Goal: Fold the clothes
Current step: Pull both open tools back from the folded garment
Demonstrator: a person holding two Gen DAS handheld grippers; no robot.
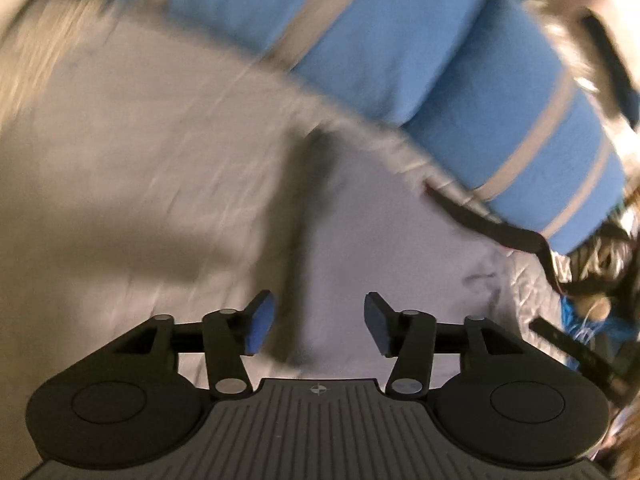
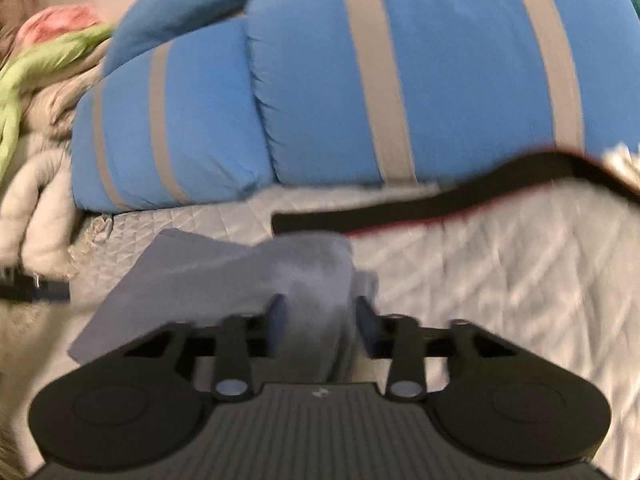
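A grey-blue garment [image 2: 224, 272] lies bunched on the quilted bedcover [image 2: 500, 260]. A fold of it rises between the fingers of my right gripper [image 2: 320, 328], whose pads press on the cloth from both sides. In the left wrist view the same pale grey-blue garment [image 1: 380, 240] spreads out below my left gripper [image 1: 320, 328]. That gripper's blue pads stand well apart with nothing between them. The picture is blurred, and a dark shadow runs across the cloth ahead of the left fingers.
Blue pillows with grey stripes [image 2: 312, 92] [image 1: 360, 40] lie along the far side. A black strap [image 2: 440, 200] [image 1: 492, 228] rests in front of them. Green cloth [image 2: 48, 64], a pink item [image 2: 60, 20] and a fluffy white blanket [image 2: 36, 208] pile up at the left.
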